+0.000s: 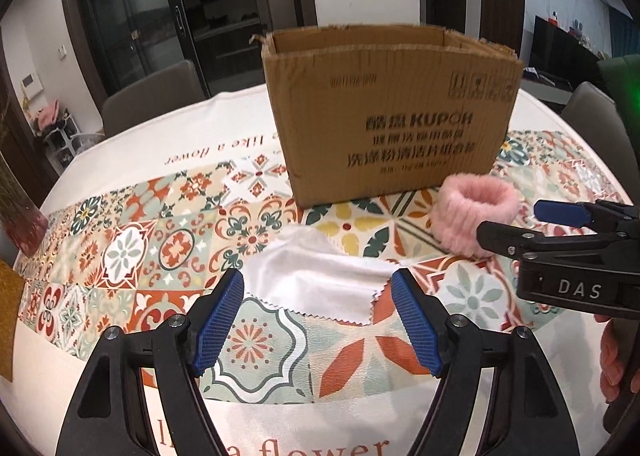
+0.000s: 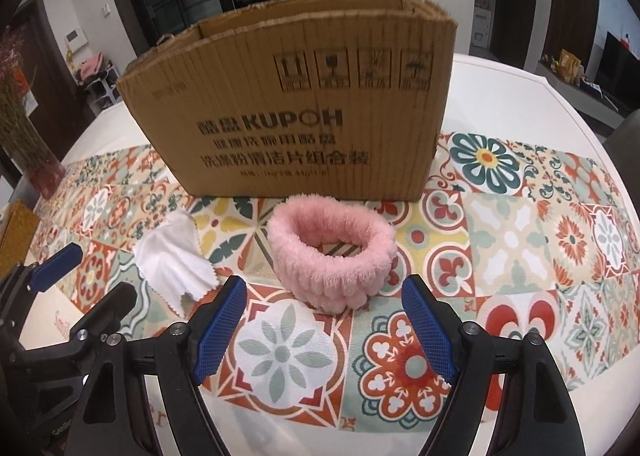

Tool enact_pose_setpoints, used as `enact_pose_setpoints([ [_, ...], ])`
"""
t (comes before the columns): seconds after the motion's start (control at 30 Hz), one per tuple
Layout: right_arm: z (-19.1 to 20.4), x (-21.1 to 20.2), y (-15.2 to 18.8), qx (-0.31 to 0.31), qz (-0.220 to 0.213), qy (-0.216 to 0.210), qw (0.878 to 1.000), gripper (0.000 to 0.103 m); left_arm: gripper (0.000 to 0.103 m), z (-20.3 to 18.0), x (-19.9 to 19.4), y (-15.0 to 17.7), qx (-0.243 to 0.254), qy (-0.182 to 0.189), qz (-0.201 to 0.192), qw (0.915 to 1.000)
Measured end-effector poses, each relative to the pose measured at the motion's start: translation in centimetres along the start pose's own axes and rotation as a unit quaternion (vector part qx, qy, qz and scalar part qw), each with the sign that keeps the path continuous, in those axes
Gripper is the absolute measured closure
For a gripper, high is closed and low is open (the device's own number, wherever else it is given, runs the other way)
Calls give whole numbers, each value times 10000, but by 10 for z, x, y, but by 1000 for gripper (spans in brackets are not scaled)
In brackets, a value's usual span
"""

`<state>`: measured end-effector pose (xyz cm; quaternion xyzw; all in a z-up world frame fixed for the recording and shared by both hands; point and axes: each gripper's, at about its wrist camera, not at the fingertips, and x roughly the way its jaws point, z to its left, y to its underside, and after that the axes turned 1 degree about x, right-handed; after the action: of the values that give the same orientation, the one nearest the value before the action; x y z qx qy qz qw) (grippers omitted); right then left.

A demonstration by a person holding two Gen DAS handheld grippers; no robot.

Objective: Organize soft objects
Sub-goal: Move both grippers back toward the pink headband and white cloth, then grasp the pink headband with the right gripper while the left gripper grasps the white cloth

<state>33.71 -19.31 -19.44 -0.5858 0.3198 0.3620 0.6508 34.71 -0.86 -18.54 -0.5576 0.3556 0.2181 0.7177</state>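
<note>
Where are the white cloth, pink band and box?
white cloth (image 1: 316, 280), left wrist view, middle of fabric
pink band (image 2: 332, 256), right wrist view, front wall
box (image 2: 296, 127), right wrist view, printed front

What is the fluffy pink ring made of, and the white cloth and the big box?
The pink ring looks like plush fleece, with long fuzzy pile. The white cloth seems a thin, smooth woven fabric with zigzag-cut edges. The box is brown corrugated cardboard, ribbed and matte, with torn top edges.

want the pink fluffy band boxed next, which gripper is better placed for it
Right. The right gripper is open and lined up on the pink band; the left gripper faces the white cloth.
</note>
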Motion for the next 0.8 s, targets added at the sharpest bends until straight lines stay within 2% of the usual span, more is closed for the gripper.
enact_pose_setpoints([
  [0.3,-1,24,-2,-33,180,93,9998,23,22,1,26,0,125,111,38,9999],
  [0.53,-1,38,-4,-35,243,121,9996,23,21,3,46,-4,156,222,84,9996],
  [0.8,-1,48,-4,-83,278,137,9995,23,22,6,69,0,14,395,351,9986],
])
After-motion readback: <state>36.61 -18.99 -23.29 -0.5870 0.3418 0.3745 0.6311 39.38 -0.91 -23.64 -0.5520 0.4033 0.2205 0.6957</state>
